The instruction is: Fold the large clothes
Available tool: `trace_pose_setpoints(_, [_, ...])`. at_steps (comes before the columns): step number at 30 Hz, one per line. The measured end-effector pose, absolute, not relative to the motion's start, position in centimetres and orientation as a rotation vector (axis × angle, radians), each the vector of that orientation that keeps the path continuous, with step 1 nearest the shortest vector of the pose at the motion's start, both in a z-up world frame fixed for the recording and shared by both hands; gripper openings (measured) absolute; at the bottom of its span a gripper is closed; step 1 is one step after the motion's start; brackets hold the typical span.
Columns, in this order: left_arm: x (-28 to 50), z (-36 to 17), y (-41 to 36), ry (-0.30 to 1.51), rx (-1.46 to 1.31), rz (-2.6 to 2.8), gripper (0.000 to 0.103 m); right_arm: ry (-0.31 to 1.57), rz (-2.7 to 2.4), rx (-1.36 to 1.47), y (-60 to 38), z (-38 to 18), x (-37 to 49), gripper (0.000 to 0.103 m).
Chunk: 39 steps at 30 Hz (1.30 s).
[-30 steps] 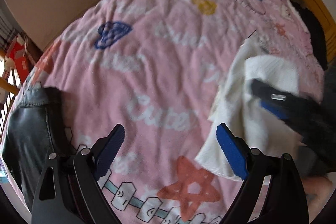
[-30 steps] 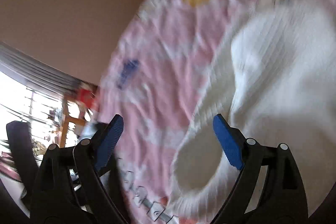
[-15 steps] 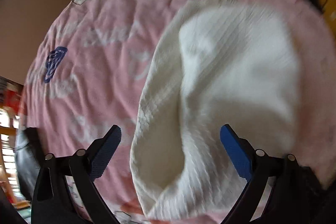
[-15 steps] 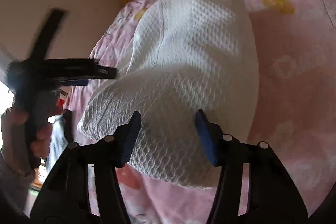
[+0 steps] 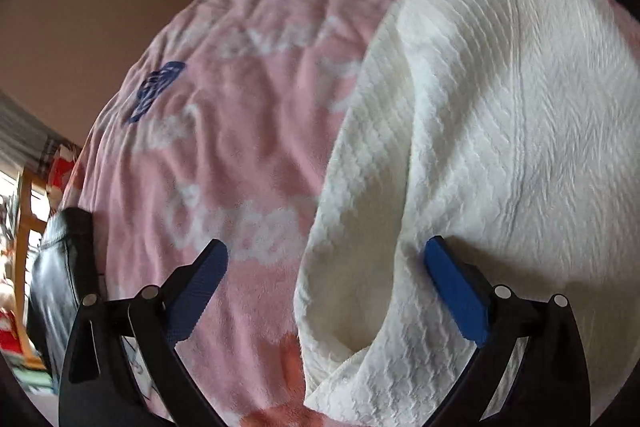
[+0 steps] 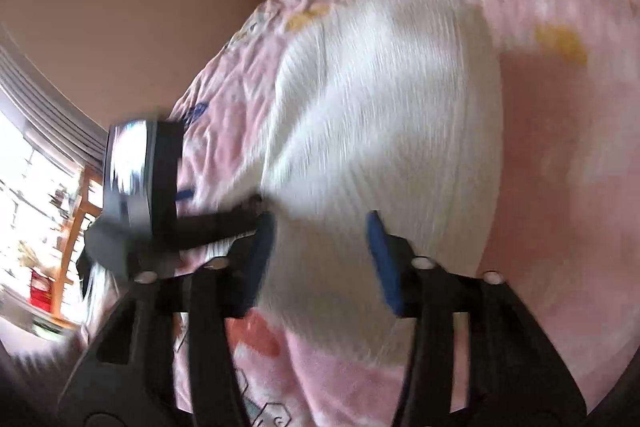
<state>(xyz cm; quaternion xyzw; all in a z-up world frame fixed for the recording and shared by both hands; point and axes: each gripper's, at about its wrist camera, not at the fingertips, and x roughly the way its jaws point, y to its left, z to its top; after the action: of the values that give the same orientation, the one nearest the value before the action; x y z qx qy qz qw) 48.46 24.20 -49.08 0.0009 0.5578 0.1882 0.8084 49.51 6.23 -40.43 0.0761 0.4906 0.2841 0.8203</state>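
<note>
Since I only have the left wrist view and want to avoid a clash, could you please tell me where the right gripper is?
Observer: The right gripper hangs over the near part of the white garment. Its jaws are opening with fabric showing between them; blur hides whether the pads touch it.
Operator: Thank you. Is it close to my left gripper, whose jaws are opening over the garment's edge?
Observer: Yes, its black body shows just left of the right gripper's left finger.
Operator: What lies to the garment's right?
Observer: Bare pink blanket.
</note>
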Motion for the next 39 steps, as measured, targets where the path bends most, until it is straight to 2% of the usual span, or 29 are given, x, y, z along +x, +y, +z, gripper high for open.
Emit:
trace_pose_setpoints(4, [47.0, -49.0, 24.6, 1.16, -0.085, 0.424, 0.096, 1.078, 0.579, -0.012, 11.7, -37.2, 55.6, 0.077])
trace_pose_setpoints(8, [47.1, -49.2, 24.9, 1.171, -0.148, 0.438, 0.096, 1.229, 0.539, -0.066, 18.5, -39.3, 60.8, 0.077])
trace_pose_setpoints(11, [47.2, -49.5, 25.1, 1.179, -0.163, 0.438, 0.096, 1.295, 0.434, -0.239, 22.0, -42.5, 62.2, 0.077])
trace_pose_setpoints(17, [46.4, -51.1, 27.0, 1.145, -0.334, 0.354, 0.097, 1.313, 0.311, -0.487, 22.4, -48.2, 61.9, 0.075])
trace_pose_setpoints(19, [46.8, -51.5, 27.4, 1.161, -0.371, 0.33, 0.097, 1.268, 0.33, -0.512, 22.0, -49.0, 61.7, 0.067])
trace_pose_setpoints(20, [47.0, -51.5, 27.6, 1.17, -0.392, 0.319, 0.096, 1.257, 0.334, -0.507, 21.6, -49.2, 61.5, 0.05])
trace_pose_setpoints(21, [47.2, -51.2, 27.6, 1.166, -0.375, 0.297, 0.096, 1.239, 0.363, -0.471, 21.6, -49.2, 61.6, 0.04])
trace_pose_setpoints(22, [47.3, -51.0, 27.4, 1.162, -0.341, 0.281, 0.096, 1.259, 0.39, -0.445, 21.6, -49.0, 61.8, 0.022])
trace_pose_setpoints(23, [47.2, -50.8, 27.4, 1.158, -0.322, 0.271, 0.096, 1.246, 0.415, -0.404, 21.8, -48.5, 61.8, 0.009])
trace_pose_setpoints(29, [47.0, -50.7, 28.5, 1.15, -0.371, 0.19, 0.096, 1.143, 0.56, -0.264, 22.7, -44.2, 61.3, 0.0])
trace_pose_setpoints(31, [46.9, -50.8, 28.7, 1.152, -0.411, 0.155, 0.096, 1.102, 0.588, -0.228, 23.3, -42.5, 61.8, 0.0])
trace_pose_setpoints(36, [47.0, -51.7, 28.4, 1.153, -0.413, 0.148, 0.096, 1.182, 0.517, -0.362, 24.4, -42.4, 61.5, 0.001])
trace_pose_setpoints(37, [47.0, -51.8, 28.6, 1.153, -0.436, 0.144, 0.096, 1.189, 0.483, -0.411, 24.1, -42.4, 61.1, 0.01])
trace_pose_setpoints(38, [46.9, -52.0, 28.8, 1.157, -0.462, 0.138, 0.096, 1.202, 0.455, -0.445, 23.8, -42.6, 61.0, 0.037])
trace_pose_setpoints(39, [46.8, -52.2, 29.1, 1.16, -0.482, 0.131, 0.096, 1.23, 0.394, -0.479, 23.6, -43.0, 60.9, 0.058])
